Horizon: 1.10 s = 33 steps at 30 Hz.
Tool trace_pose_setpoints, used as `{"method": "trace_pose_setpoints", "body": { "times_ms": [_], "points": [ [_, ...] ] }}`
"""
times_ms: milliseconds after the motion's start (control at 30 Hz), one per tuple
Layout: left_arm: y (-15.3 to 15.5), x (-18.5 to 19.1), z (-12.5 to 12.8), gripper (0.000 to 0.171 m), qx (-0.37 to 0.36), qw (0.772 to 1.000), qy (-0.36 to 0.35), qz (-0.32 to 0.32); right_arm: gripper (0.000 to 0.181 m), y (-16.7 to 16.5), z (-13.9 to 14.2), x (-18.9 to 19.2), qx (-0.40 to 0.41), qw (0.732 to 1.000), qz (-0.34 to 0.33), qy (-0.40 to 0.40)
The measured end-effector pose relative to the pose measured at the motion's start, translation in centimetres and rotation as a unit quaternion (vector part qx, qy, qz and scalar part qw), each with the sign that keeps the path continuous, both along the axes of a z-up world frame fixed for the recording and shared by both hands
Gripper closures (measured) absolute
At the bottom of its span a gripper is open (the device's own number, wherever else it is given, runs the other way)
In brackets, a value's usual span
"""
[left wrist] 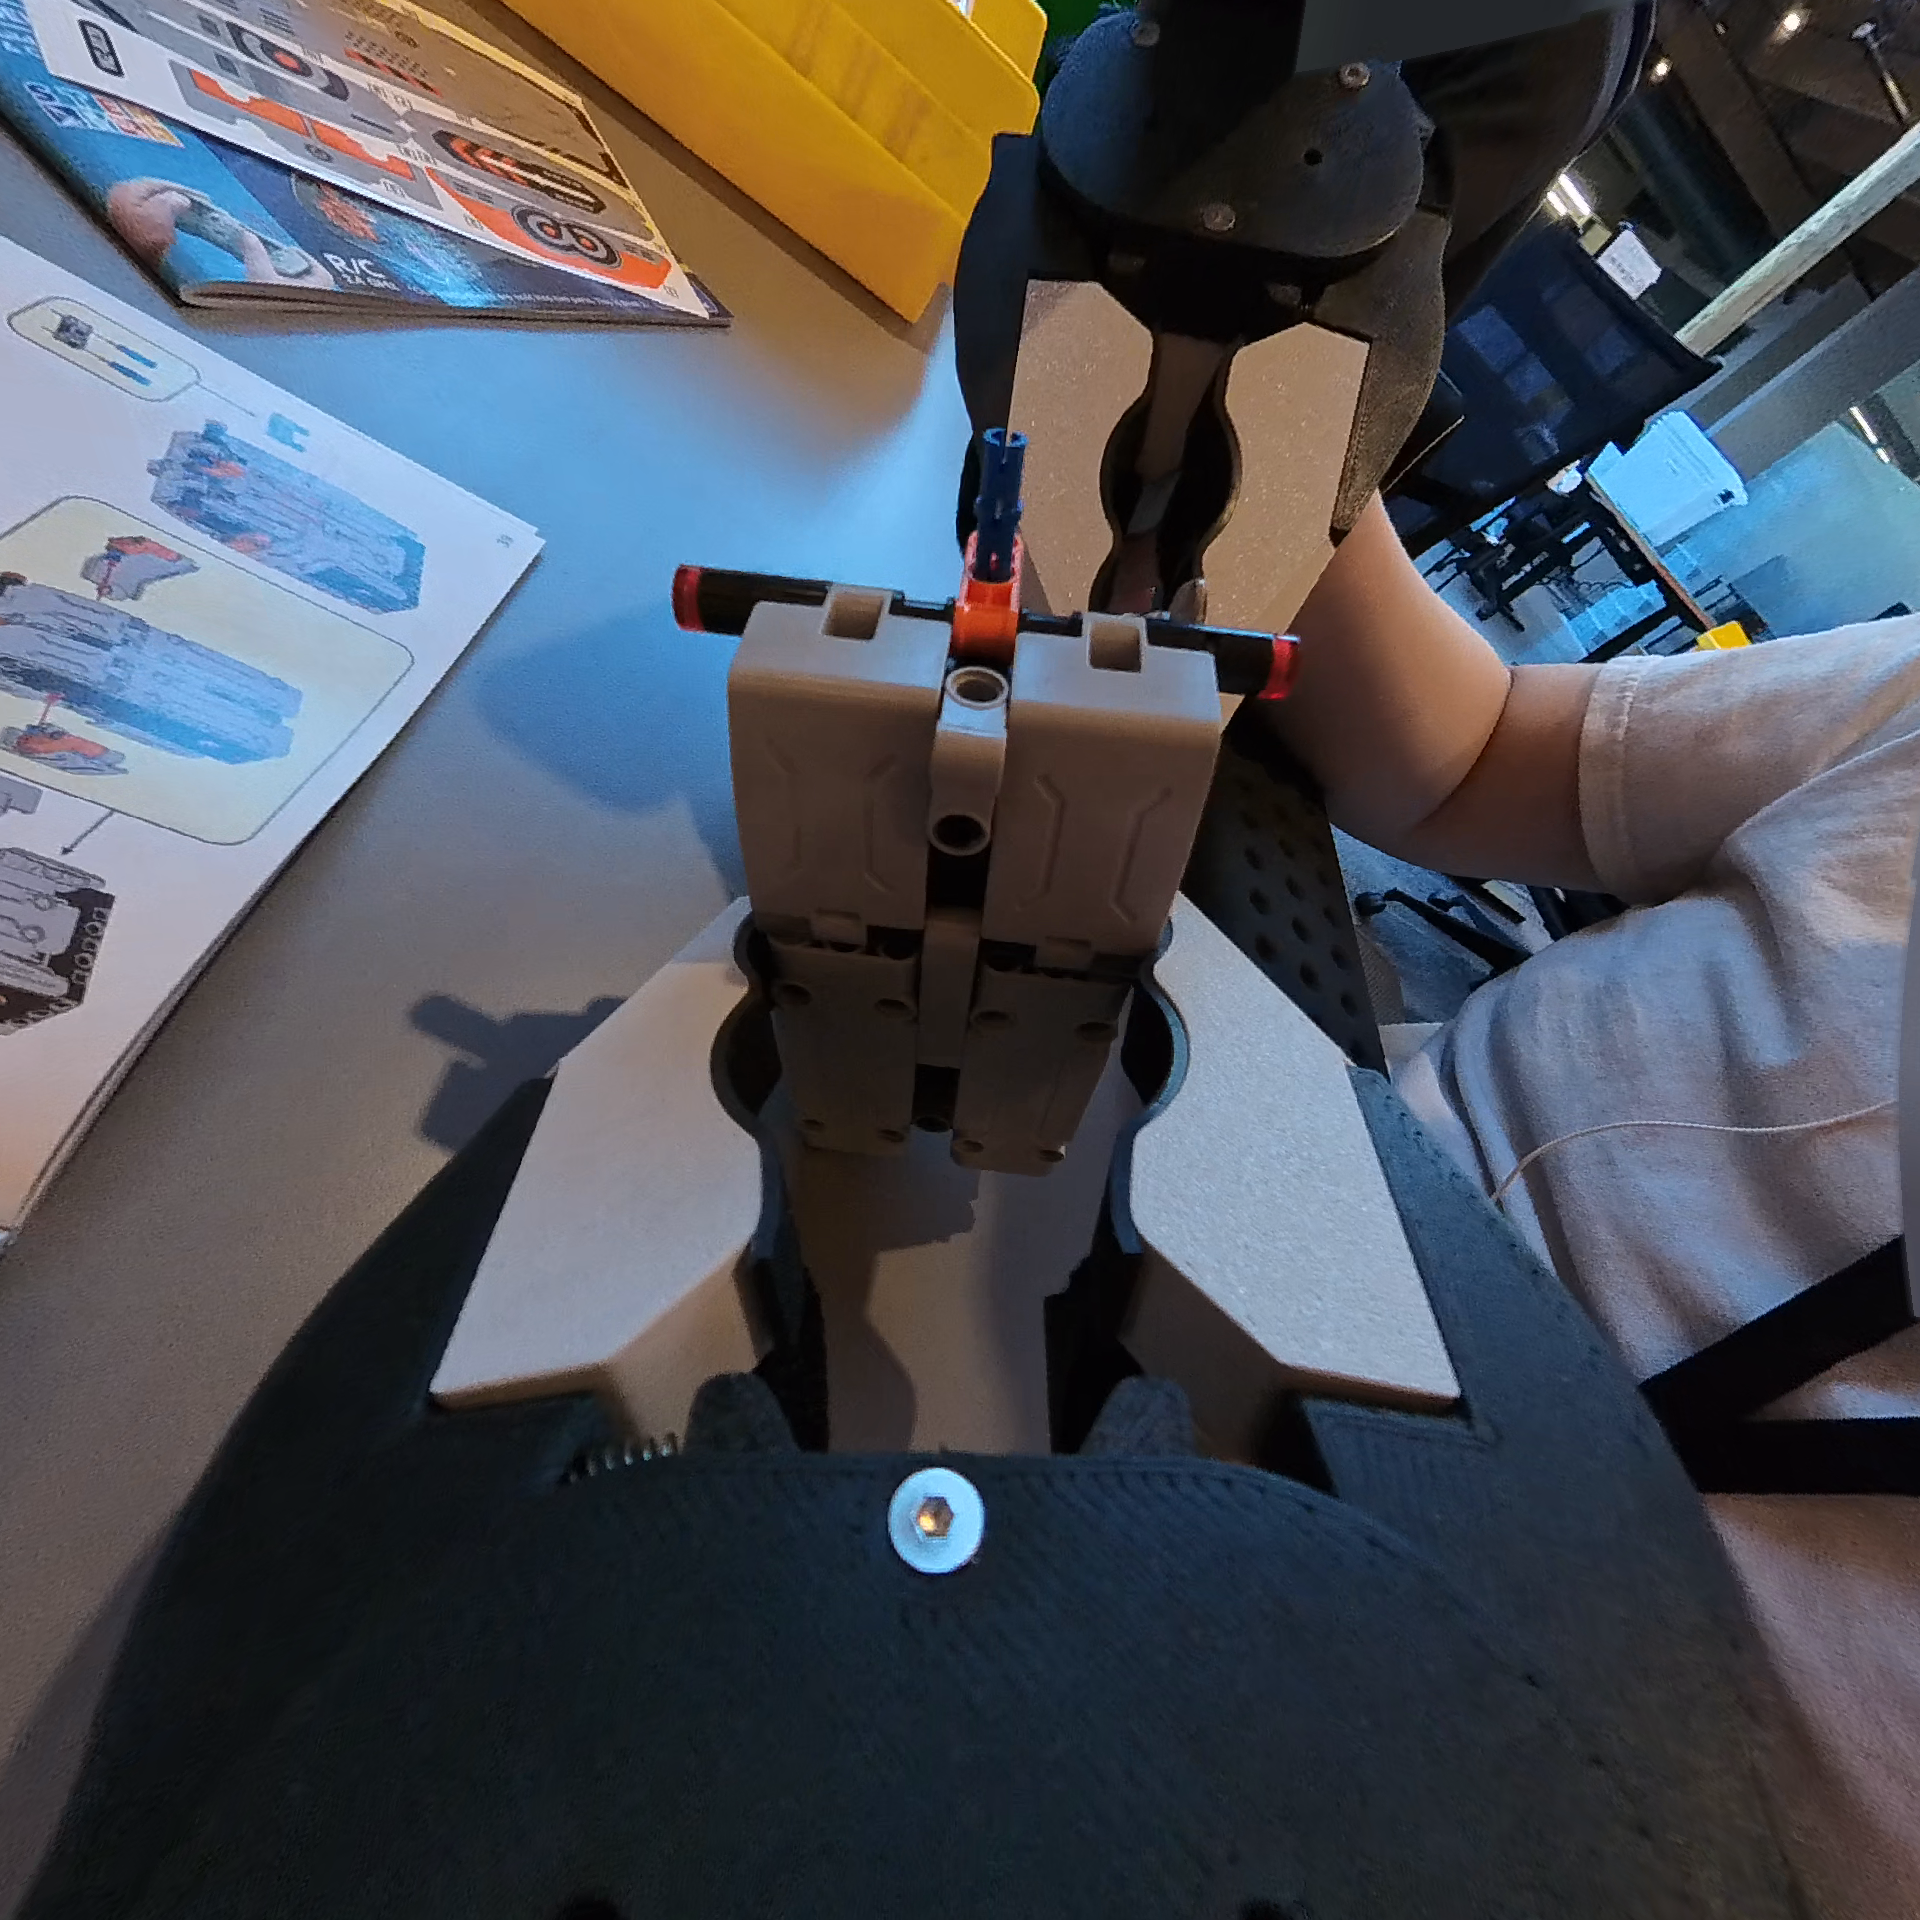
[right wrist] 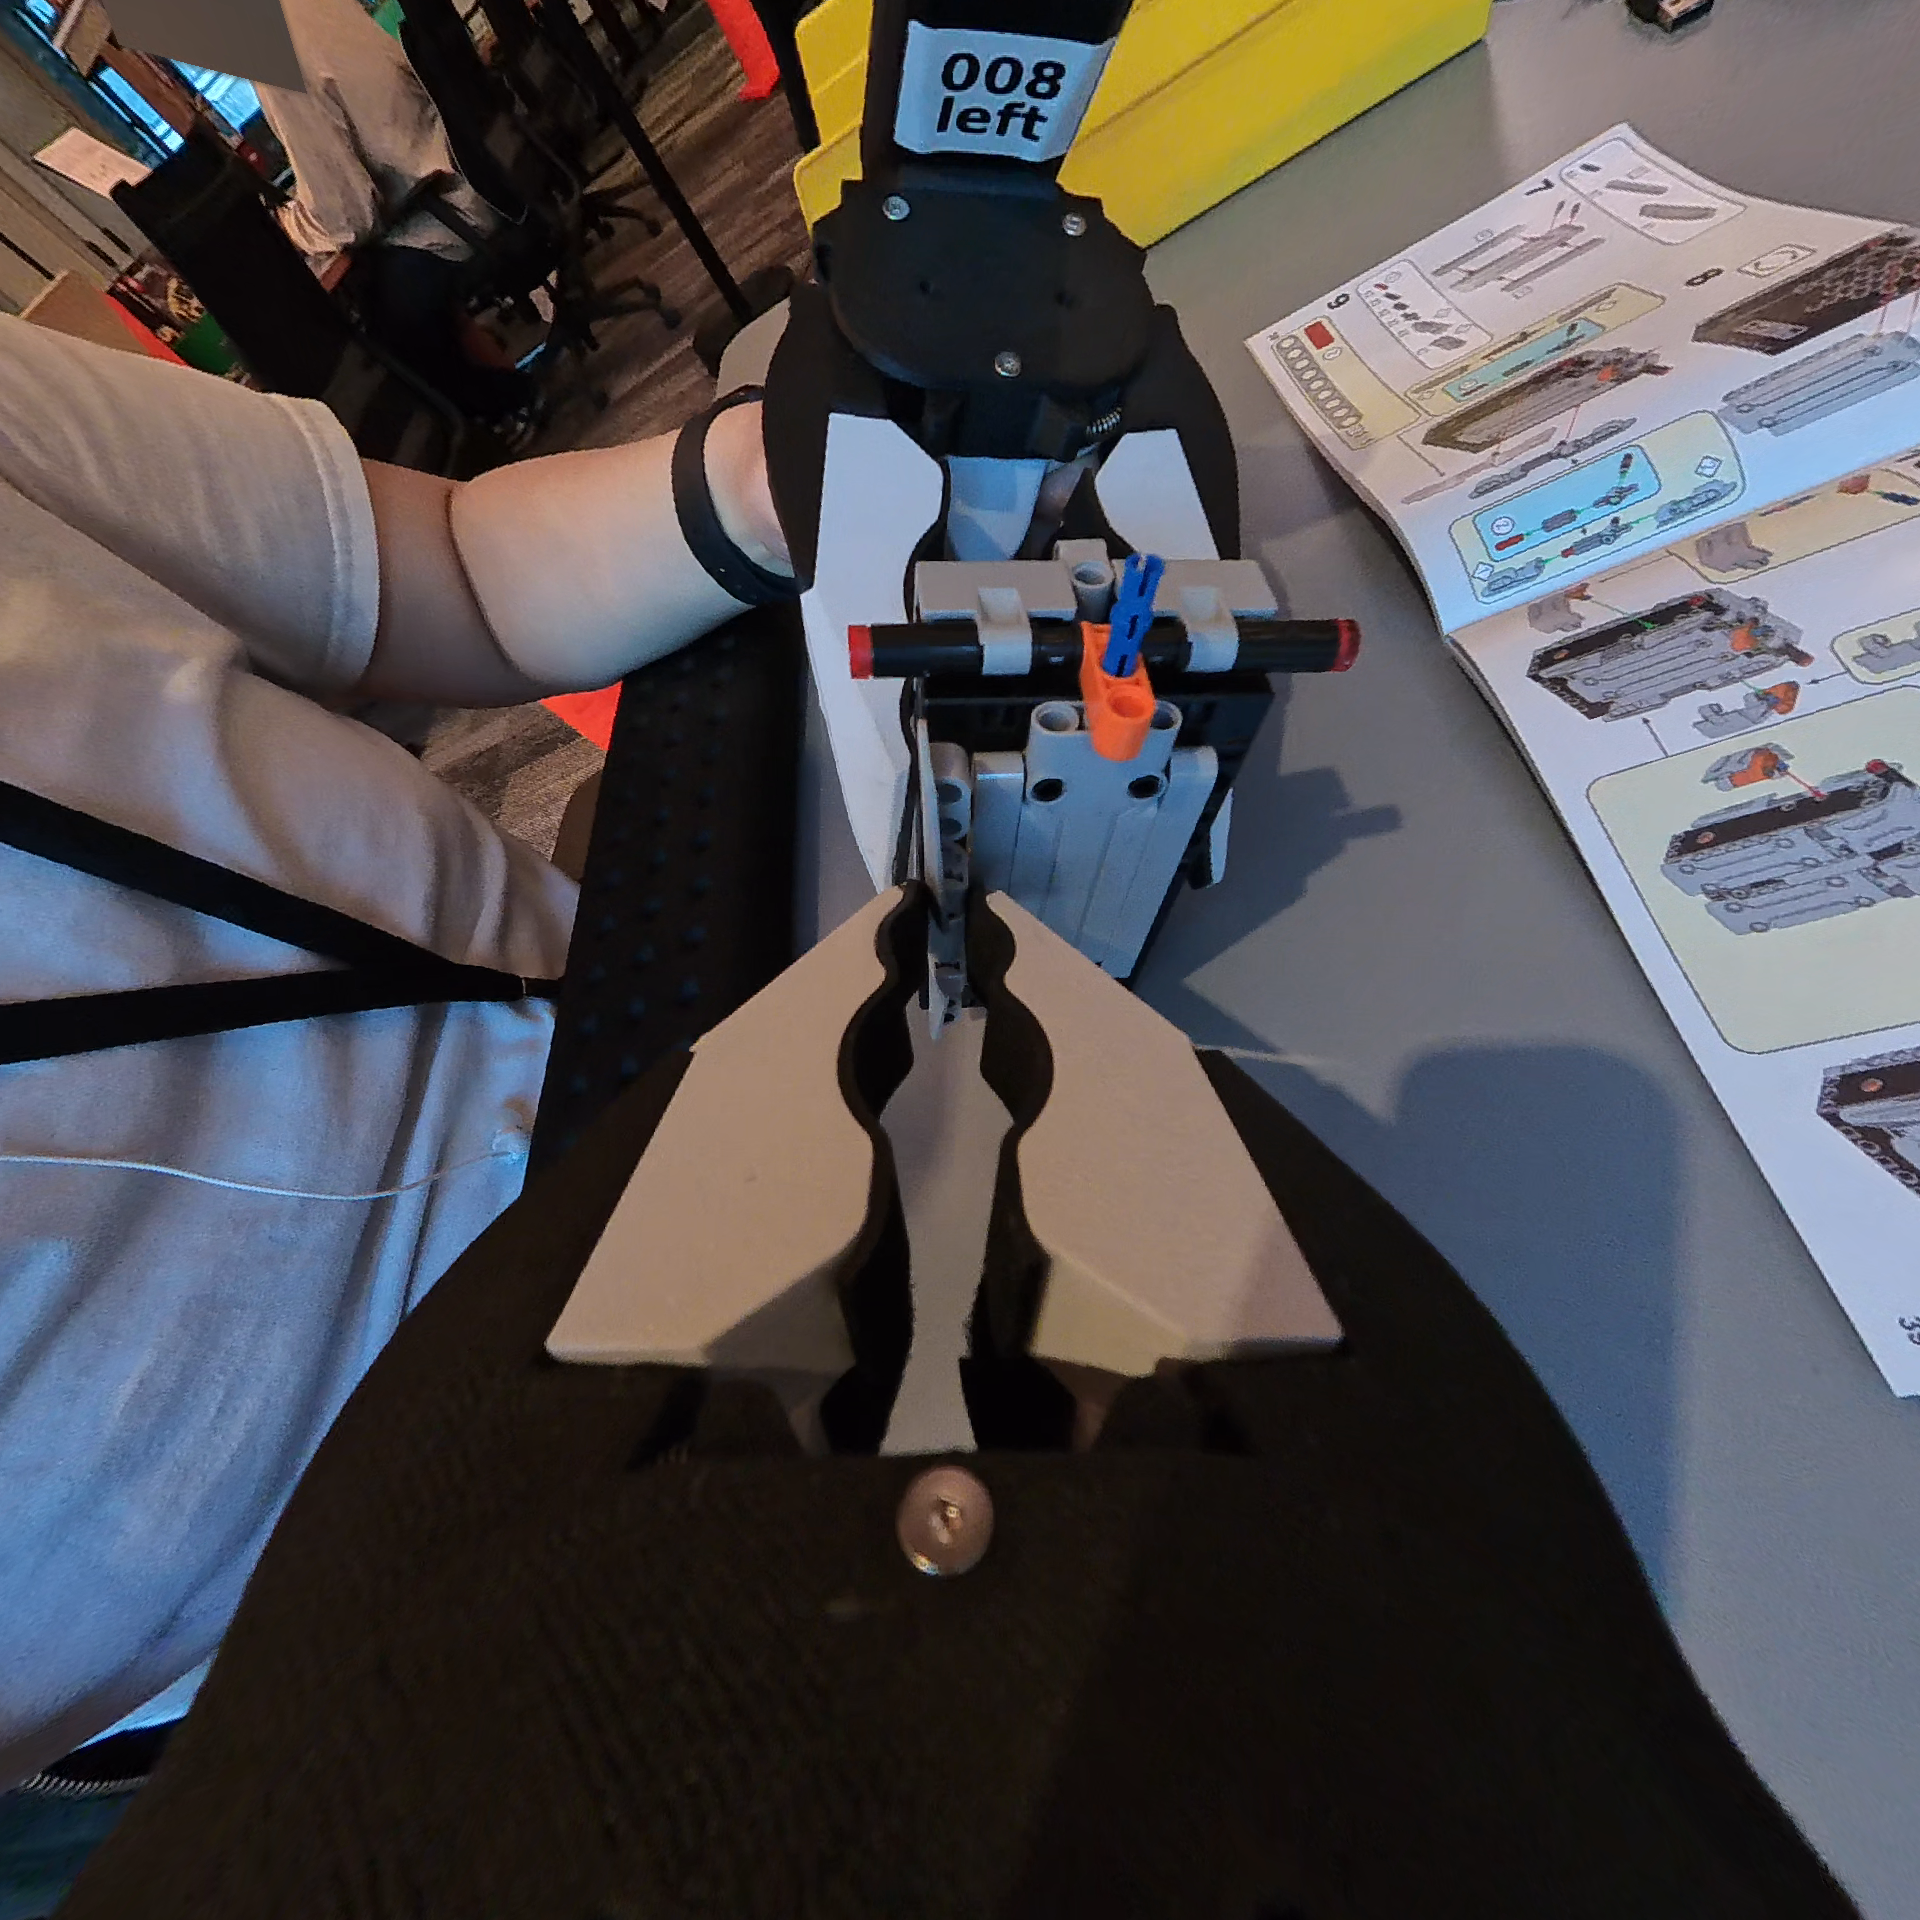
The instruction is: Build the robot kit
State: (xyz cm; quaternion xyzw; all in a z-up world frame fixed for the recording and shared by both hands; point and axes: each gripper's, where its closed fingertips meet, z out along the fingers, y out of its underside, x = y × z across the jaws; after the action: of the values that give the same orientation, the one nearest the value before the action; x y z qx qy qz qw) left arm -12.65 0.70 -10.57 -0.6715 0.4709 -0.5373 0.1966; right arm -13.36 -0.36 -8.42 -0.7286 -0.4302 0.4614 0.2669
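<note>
**Q:** Nearest the lens, what shows?

**A:** Black body of the left tool (left wrist: 940, 1049), its pale fingers (left wrist: 634, 1174) closed on the lower end of a grey brick model (left wrist: 971, 821), gripping both flanks. That lifts the model above the desk (left wrist: 582, 436), probably so its far end faces the other tool.

**Q:** What sits at that far end?

**A:** A black rod with red tips (left wrist: 977, 623) crosses the model, clipped under two grey tabs. An orange connector (left wrist: 987, 608) sits at its middle, with a blue pin (left wrist: 1000, 483) standing out of it.

**Q:** And the right tool?

**A:** The right tool (right wrist: 951, 956) meets the model head-on. Its fingers are nearly together, pinching a thin grey piece (right wrist: 943, 935) at the model's edge, seemingly to steady or seat it.

**Q:** Beyond that?

**A:** Open instruction booklets (left wrist: 208, 644) lie flat on the desk, pages up, within easy view. A yellow bin (left wrist: 821, 114) stands farthest back.
</note>
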Motion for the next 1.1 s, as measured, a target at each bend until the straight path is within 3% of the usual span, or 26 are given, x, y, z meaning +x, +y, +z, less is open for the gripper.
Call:
{"method": "trace_pose_setpoints", "body": {
  "times_ms": [1100],
  "points": [
    [0.2,0.0,0.1,0.105,-0.035,0.999,-0.022,0.002,0.176,0.5,0.8,0.1,-0.047,0.996,-0.036,0.064]
  ]
}}
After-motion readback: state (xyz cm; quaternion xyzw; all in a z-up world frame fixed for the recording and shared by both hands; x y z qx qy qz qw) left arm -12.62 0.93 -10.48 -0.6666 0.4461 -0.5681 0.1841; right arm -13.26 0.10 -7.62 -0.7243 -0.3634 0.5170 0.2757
